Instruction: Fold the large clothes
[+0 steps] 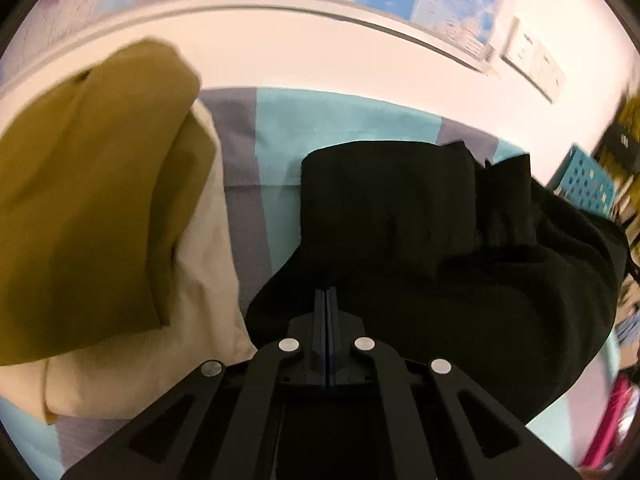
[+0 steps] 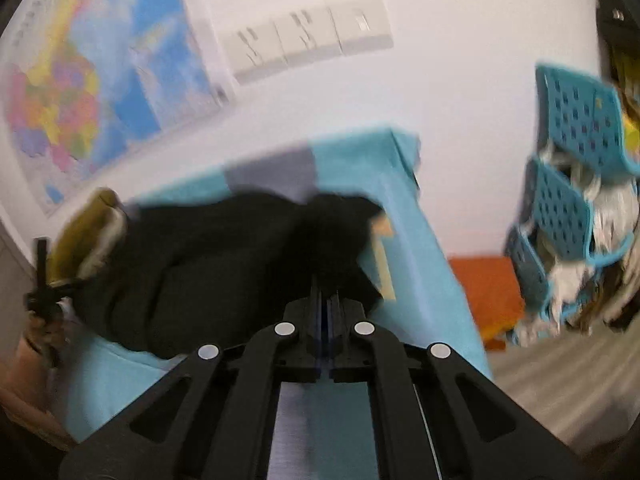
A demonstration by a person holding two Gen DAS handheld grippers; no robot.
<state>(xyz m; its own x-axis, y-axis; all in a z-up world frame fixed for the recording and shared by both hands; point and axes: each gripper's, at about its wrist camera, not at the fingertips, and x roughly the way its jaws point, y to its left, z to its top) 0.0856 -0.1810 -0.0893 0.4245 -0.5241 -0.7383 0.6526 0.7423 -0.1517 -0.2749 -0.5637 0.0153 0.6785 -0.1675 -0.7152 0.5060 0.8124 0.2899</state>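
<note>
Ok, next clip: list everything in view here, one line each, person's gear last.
black garment: one, black, bunched mid-table
folded clothes: two, olive on cream, left of it
table cover: one, teal with grey stripes
map poster: one, multicoloured, on wall
socket strip: one, white, on wall
baskets: stacked, teal, right of table
orange object: one, on floor, blurred
left gripper: black, shut at the garment's near edge
right gripper: black, shut at the garment's edge

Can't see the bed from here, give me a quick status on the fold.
Both tongs, left and right, shut on black garment. Garment bunched on striped sheet. Olive and cream stack alongside on the left, not blocking.
</note>
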